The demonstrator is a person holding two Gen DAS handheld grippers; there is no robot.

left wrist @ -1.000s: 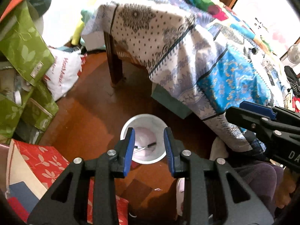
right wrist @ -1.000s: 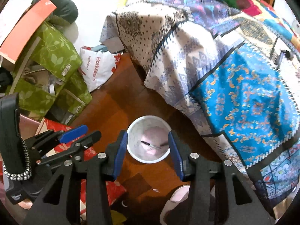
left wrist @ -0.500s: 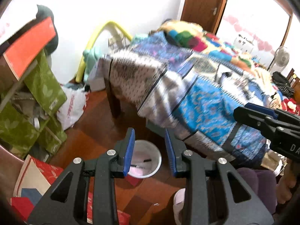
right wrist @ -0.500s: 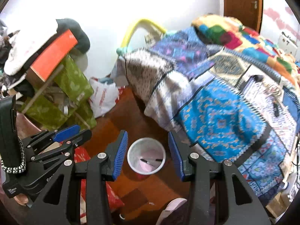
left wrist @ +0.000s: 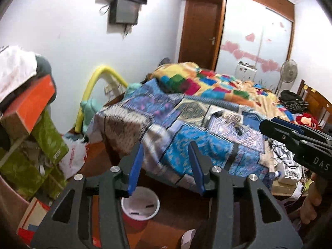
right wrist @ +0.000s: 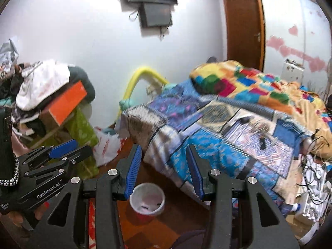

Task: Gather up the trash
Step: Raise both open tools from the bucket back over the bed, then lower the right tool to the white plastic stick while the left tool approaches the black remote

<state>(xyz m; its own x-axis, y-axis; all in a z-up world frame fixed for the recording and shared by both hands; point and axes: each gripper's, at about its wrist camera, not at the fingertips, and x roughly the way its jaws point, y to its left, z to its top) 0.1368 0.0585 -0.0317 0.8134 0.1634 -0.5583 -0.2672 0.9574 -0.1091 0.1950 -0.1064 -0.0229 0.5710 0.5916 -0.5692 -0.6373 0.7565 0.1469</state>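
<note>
A red bucket (left wrist: 141,205) with a white liner stands on the wooden floor by the bed's corner, with a few small dark bits inside. My left gripper (left wrist: 165,155) hangs well above it, its jaws opening with nothing between them. My right gripper (right wrist: 164,157) is open and empty, also high over the bucket (right wrist: 147,199). Each gripper shows in the other's view: the right gripper (left wrist: 290,132) at the right edge, the left gripper (right wrist: 56,151) at the left. Small dark items (right wrist: 262,142) lie on the bed cover.
A bed (left wrist: 207,124) under patterned blankets fills the middle and right. Green boxes (left wrist: 47,137), an orange box (left wrist: 33,105) and a white plastic bag (left wrist: 72,157) pile up at the left. Cables and clutter (right wrist: 311,176) sit at the right. A brown door (left wrist: 199,35) is behind.
Both grippers have risen and tipped upward, so the bucket dropped low in view and the wall, door and whole bed appeared. The left jaws stand wider apart than before.
</note>
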